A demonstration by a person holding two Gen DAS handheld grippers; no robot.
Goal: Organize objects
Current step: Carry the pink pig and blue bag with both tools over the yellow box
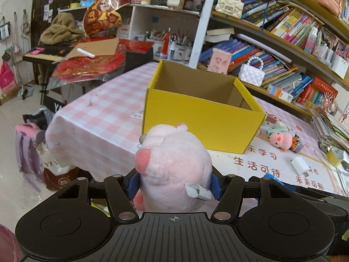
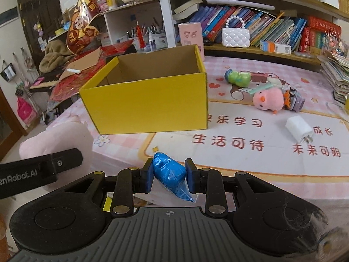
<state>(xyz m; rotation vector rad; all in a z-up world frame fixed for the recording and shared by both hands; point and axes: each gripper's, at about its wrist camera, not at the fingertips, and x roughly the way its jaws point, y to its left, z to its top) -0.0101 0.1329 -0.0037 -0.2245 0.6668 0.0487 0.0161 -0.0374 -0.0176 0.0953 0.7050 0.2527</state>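
Left wrist view: the left claw is closed on a pink plush pig, its blue pads pressed into the toy's sides, a white tag sticking out at the right pad. The pig is held above the near edge of the worktop, with the open yellow box just beyond it at 12 o'clock. At 3 o'clock of the box lie a small pink plush chick and, nearer, a white charger plug. In the right wrist view, the right claw is closed on a blue plastic-wrapped packet, pinched between both pads and held above the worktop's printed mat. The yellow box stands at 11 o'clock from it, a green toy and the chick at 2 o'clock, the plug nearer. The pig shows blurred at 9 o'clock.
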